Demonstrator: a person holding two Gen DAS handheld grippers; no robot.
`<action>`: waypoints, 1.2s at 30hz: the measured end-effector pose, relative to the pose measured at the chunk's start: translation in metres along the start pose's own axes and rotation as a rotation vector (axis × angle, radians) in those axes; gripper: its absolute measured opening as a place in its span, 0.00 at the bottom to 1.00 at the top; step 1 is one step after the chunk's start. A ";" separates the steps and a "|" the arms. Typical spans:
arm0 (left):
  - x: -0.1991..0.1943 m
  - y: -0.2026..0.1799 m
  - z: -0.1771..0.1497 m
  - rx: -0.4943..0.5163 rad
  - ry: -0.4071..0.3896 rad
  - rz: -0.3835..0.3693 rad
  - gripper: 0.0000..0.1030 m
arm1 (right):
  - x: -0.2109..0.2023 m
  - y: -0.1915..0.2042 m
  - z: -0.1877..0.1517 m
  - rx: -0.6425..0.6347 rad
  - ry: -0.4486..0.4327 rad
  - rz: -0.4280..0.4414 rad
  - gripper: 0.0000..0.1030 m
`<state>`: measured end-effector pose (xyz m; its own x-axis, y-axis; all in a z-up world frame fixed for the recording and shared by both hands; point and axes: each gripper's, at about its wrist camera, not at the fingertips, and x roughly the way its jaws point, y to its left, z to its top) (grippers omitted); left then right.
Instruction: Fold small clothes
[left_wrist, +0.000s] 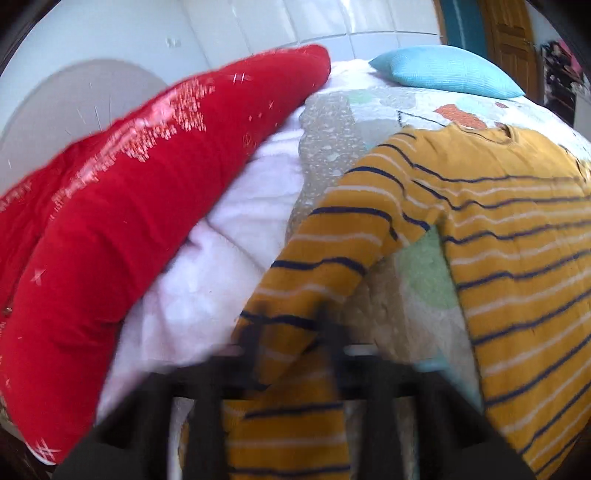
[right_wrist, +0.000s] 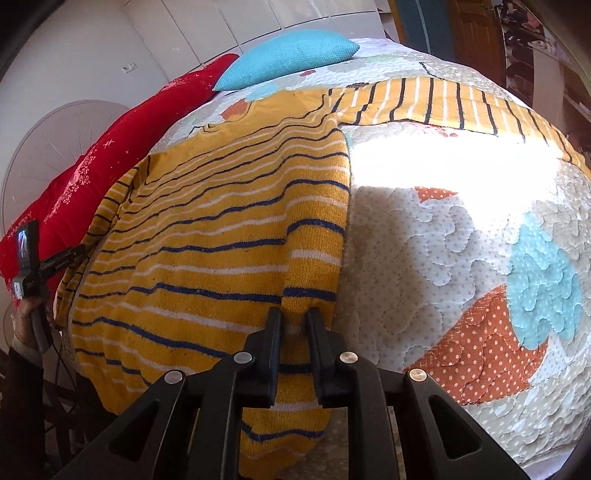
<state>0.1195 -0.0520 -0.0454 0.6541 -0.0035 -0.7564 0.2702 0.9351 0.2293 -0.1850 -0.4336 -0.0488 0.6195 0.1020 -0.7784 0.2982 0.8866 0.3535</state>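
Observation:
A small mustard-yellow sweater with navy and white stripes lies spread on a quilted bed. In the left wrist view its body is at the right and one sleeve runs down to my left gripper, which is shut on the sleeve; that view is blurred. My right gripper is shut on the sweater's bottom right corner, with cloth bunched between the jaws and hanging below. The other sleeve stretches out to the far right. My left gripper also shows at the far left of the right wrist view.
The patchwork quilt covers the bed, with strong sunlight on it. A red blanket and white bedding lie along the left side. A light blue pillow sits at the head. White wall panels and a wooden door are behind.

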 end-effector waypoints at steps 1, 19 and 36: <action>0.002 0.009 0.006 -0.052 -0.002 -0.017 0.07 | 0.000 0.001 0.001 -0.005 0.003 -0.007 0.15; -0.006 0.108 0.014 -0.487 -0.053 0.017 0.67 | 0.018 0.010 0.006 0.024 -0.007 0.004 0.37; -0.007 0.035 -0.066 -0.065 0.027 -0.053 0.27 | 0.022 0.039 -0.009 -0.126 -0.077 -0.057 0.61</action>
<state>0.0773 0.0040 -0.0727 0.6204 -0.0449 -0.7830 0.2569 0.9549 0.1488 -0.1660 -0.3926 -0.0568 0.6595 0.0193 -0.7515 0.2437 0.9402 0.2380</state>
